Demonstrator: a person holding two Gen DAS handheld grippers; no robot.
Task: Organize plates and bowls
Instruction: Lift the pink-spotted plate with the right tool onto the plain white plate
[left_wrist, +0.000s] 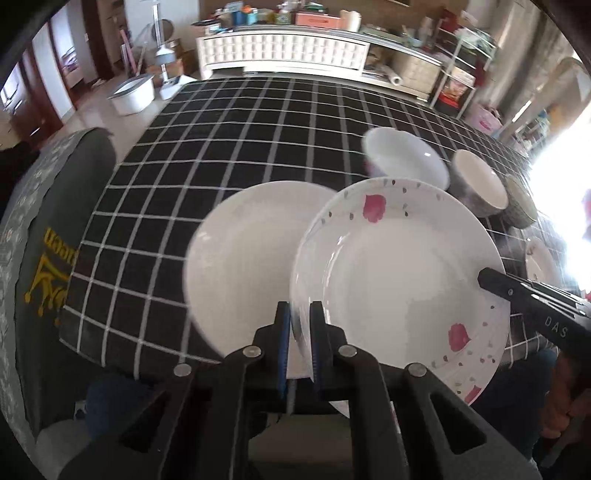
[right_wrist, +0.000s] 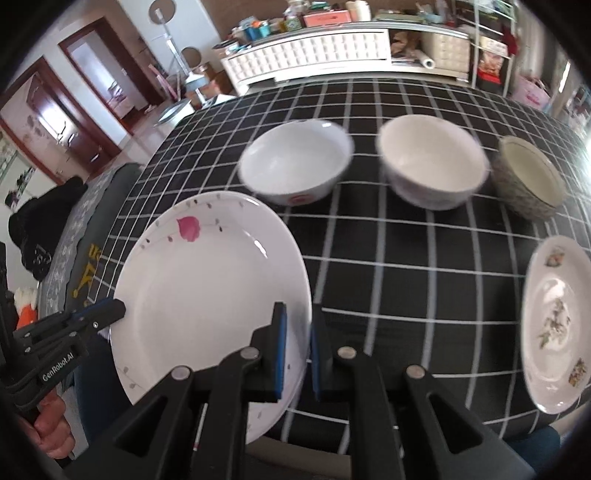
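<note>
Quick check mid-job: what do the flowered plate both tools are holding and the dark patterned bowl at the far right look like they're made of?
Flowered plate: looks like glazed white ceramic or porcelain, glossy, with highlights along the rim and printed pink flowers; melamine can't be ruled out. Dark patterned bowl: probably glazed ceramic too, dark speckled outside and pale smooth inside, too blurred for certainty.

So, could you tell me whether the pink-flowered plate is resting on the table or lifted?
Lifted: the pink-flowered plate hangs tilted, both jaws clamping opposite rims.
</note>
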